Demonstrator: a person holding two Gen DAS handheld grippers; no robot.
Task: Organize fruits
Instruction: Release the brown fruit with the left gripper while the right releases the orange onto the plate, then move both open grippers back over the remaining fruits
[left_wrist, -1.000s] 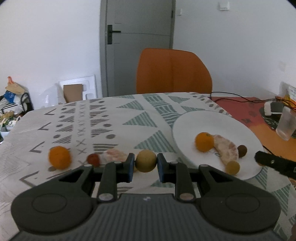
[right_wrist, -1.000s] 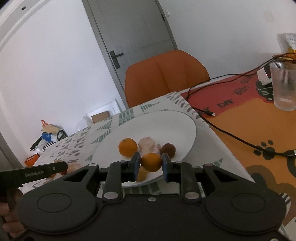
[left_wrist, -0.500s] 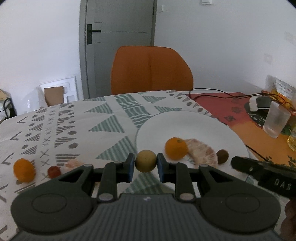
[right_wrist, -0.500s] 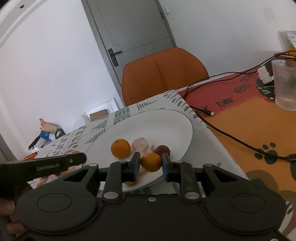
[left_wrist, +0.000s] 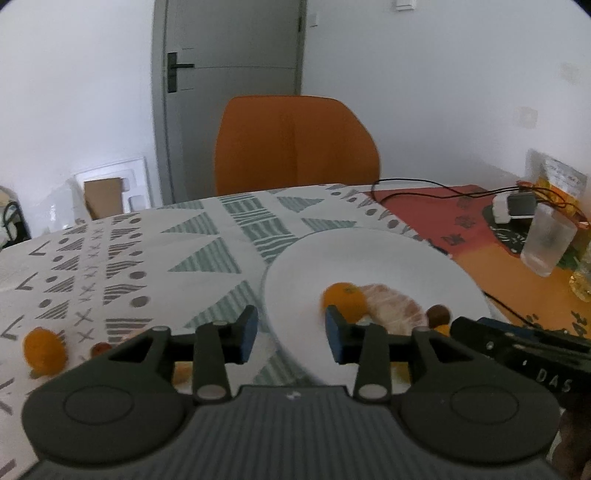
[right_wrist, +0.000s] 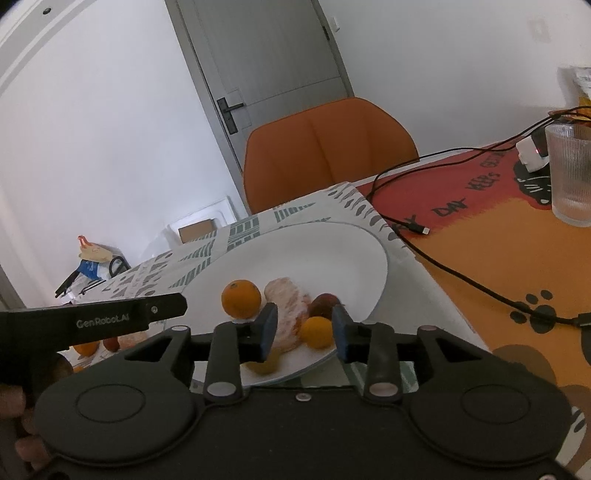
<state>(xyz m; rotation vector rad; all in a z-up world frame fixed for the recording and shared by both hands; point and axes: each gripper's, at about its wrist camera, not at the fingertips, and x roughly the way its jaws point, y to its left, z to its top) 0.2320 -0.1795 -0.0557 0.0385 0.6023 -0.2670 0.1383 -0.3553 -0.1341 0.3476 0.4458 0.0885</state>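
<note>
The yellow-green fruit has left the left gripper, now half-hidden.

Soft even daylight, no glare; left view motion-blurred, right sharp; fisheye bends edges, dark corners.

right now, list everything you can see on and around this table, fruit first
white round plate: 1, white, on the patterned cloth
whole orange: 1, orange, on the plate
peeled orange segments: 1 cluster, pale orange, plate centre
small dark brown fruit: 1, brown, on the plate
small round orange fruit: 1, between the right gripper's open fingers
yellowish fruit: 1, near plate edge, partly hidden
orange on the cloth: 1, orange, far left
small red fruit: 1, beside it
ribbed clear glass: 1, on the orange mat
black cable: 1, across the mat
orange chair: 1, behind the table
grey door: 1
left gripper: open, empty
right gripper: open
</note>
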